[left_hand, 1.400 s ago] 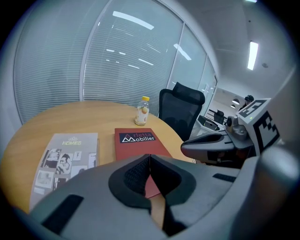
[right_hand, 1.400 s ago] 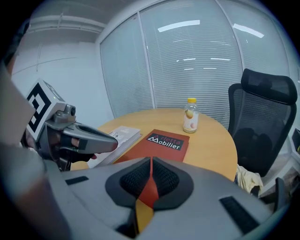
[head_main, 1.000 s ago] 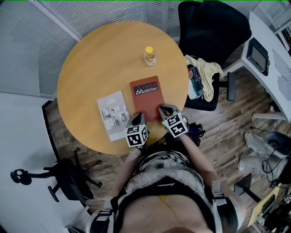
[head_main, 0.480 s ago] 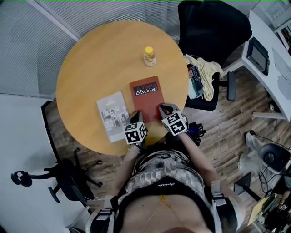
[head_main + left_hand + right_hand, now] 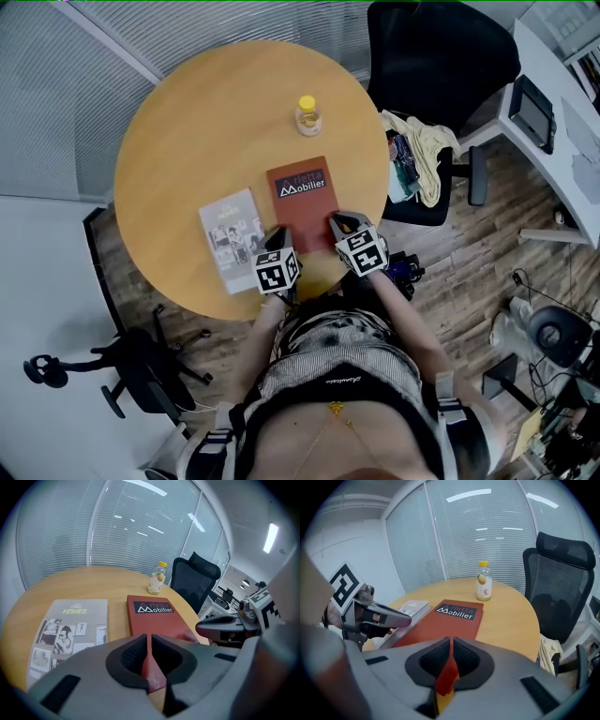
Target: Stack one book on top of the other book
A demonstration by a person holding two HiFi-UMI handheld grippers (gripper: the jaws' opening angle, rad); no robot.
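the left claw just slid in, so it and the right claw both pinch the red book, lift-ready i'd say

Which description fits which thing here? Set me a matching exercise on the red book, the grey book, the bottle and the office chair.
1. red book
2. grey book
3. bottle
4. office chair

A. stands upright beyond the red book
B. beside the table, not on it
C. clamped at its near edge by the left hand-held gripper and right hand-held gripper
D. lies flat on the table, untouched

Pairs: 1-C, 2-D, 3-A, 4-B
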